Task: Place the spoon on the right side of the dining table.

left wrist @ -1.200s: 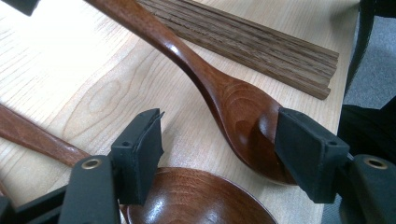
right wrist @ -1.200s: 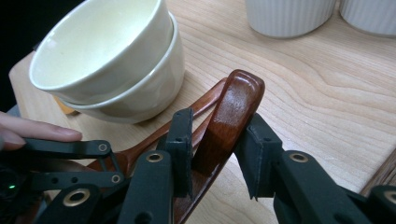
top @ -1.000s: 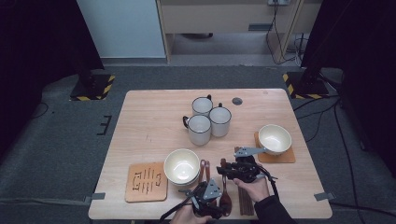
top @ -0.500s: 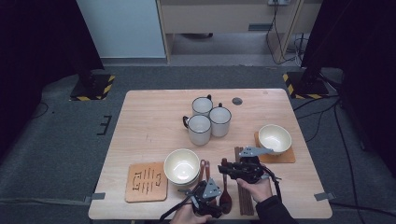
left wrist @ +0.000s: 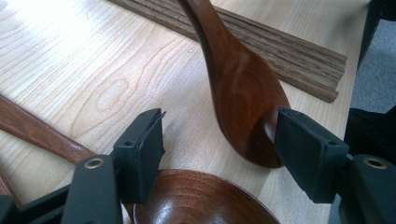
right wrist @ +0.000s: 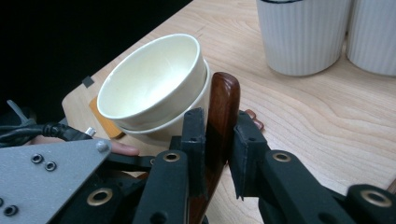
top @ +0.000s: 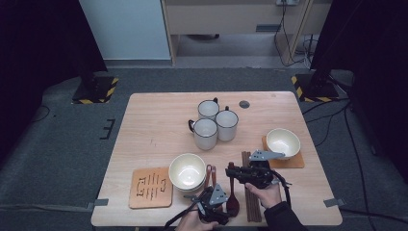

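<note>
Closing around the handle of a dark wooden spoon (right wrist: pixel 223 116), the right hand-held gripper (top: pixel 240 172) sits at the lower middle of the high view, held by a hand (top: pixel 266 194) that comes up from the bottom edge. Its jaws have just been narrowing, and in the right gripper view the handle stands between the two black pads, one pad against it and the other just beside it. The spoon (top: pixel 232 192) lies lengthwise on the counter (top: pixel 159 120), its bowl toward the bottom of the frame.

At the spoon's bowl, the left hand-held gripper (top: pixel 216 192) rests low at the bottom centre of the high view. In the left gripper view its jaws stand apart: one pad touches the edge of the spoon's bowl (left wrist: pixel 243 98), the other is clear of it, with bare wood between.

A second spoon (left wrist: pixel 205 200) lies beneath that gripper, and a bundle of chopsticks (left wrist: pixel 280 51) runs across the upper part of that view, just beside the held spoon. Stacked cream bowls (right wrist: pixel 154 84) sit close behind the spoon handle. Three white mugs (top: pixel 214 122) stand at the counter's middle, another bowl (top: pixel 283 142) on a mat at right, and a wooden coaster (top: pixel 150 186) at lower left.
</note>
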A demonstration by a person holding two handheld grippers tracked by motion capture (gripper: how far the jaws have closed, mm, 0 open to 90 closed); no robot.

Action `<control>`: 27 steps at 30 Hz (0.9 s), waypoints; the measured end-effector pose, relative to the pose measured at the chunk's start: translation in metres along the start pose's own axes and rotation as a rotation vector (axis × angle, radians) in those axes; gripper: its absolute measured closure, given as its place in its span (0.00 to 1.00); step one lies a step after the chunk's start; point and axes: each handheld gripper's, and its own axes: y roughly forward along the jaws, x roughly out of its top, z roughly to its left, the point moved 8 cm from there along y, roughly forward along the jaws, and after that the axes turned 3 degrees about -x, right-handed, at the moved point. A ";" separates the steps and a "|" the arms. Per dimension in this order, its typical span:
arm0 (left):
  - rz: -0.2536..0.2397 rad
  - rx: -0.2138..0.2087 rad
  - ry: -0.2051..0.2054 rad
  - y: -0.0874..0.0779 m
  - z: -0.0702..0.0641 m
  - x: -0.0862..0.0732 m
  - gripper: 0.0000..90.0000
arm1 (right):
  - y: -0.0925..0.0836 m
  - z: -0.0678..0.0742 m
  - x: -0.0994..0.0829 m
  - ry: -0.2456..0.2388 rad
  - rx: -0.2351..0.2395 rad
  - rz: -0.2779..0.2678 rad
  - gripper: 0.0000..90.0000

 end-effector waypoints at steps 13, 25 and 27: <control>0.003 0.009 0.012 0.000 0.000 0.000 0.36 | -0.002 0.004 0.003 0.039 0.055 -0.022 0.93; 0.004 0.014 0.003 0.000 0.001 0.000 0.36 | -0.003 0.006 0.003 0.041 0.067 -0.016 0.93; -0.004 0.016 0.005 -0.001 0.001 0.001 0.36 | -0.004 0.005 0.004 0.040 0.060 -0.021 0.93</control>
